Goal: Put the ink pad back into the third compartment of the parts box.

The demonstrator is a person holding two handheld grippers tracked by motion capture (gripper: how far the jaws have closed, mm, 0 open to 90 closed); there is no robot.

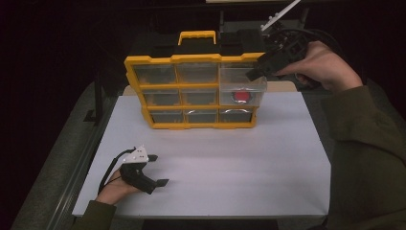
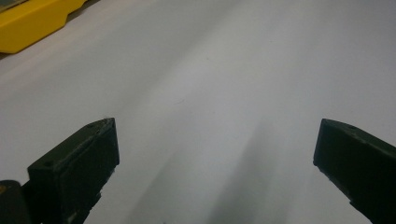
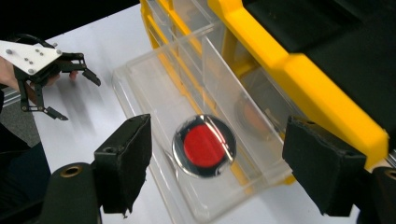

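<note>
A yellow organizer point(image 1: 155, 60) with several clear drawers stands at the back of the white board point(image 1: 230, 163). Its top right drawer point(image 1: 227, 76) is pulled out. Inside lies a round red disc with a silver rim point(image 1: 242, 96). My right gripper point(image 1: 254, 72) hovers over that drawer's top right corner, jaws open, nothing between them. In the right gripper view the disc point(image 3: 204, 145) lies on the floor of the drawer point(image 3: 140, 93), below the gap of the right gripper point(image 3: 219, 140). My left gripper point(image 1: 159, 170) rests open near the board's front left, empty.
The organizer's yellow frame point(image 3: 280, 60) runs close beside the right jaw. A corner of the organizer point(image 2: 28, 23) shows far off in the left gripper view, past the left gripper point(image 2: 217, 135). The board's left edge borders a grey rail point(image 1: 76, 163).
</note>
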